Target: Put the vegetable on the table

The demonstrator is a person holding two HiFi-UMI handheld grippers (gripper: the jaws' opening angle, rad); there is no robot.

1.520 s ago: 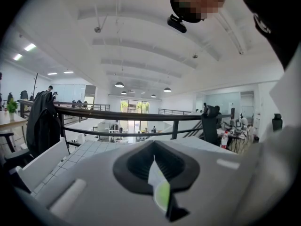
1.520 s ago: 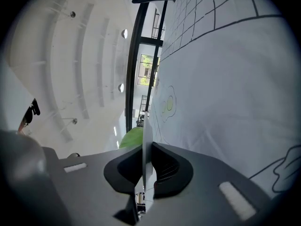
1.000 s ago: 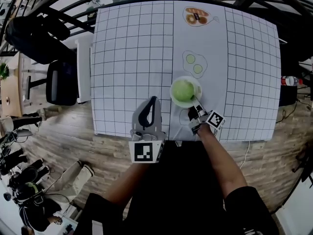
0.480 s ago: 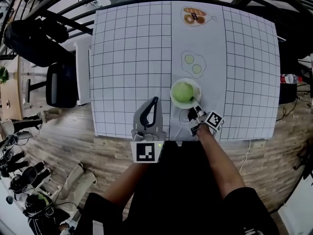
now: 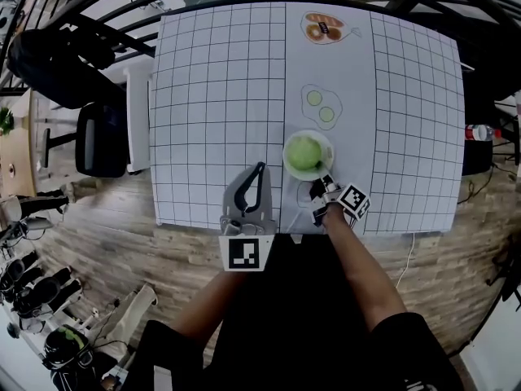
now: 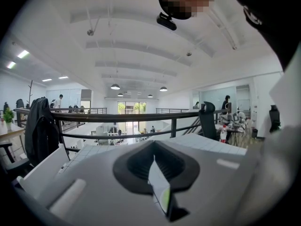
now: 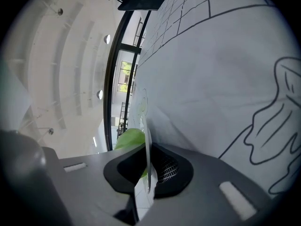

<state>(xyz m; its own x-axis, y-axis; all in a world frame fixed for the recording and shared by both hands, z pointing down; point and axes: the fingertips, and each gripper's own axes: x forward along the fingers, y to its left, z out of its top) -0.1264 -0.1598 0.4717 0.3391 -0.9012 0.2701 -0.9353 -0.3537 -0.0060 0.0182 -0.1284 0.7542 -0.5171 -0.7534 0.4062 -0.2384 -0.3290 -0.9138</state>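
a: at the near edge of the table (image 5: pixel 189 217), just this side of the plate (image 5: pixel 329 143) — what's the right gripper (image 5: pixel 325 181) doing?
b: its jaws are pinched on the plate's thin white rim, on the near-right side. the round green vegetable (image 5: pixel 305 152) sits in the plate, just beyond the jaws and a touch to their left.
a: any long axis to line up with?
b: none i can see. it looks round from above, so the approach angle shouldn't matter much.
a: and the left gripper (image 5: pixel 258 171)?
b: left of the plate and apart from it, jaws pressed together with nothing in them. the right one is nearer the vegetable but busy with the rim — i'd guess the left has to spread and come in from the plate's left.
a: room to set it down?
b: plenty of bare grid cloth (image 5: pixel 212 129) left and right of the plate. beyond the plate lies a printed outline (image 5: pixel 320 107) with two green slices. on the plate's near side the table edge is close, so that side is tight.
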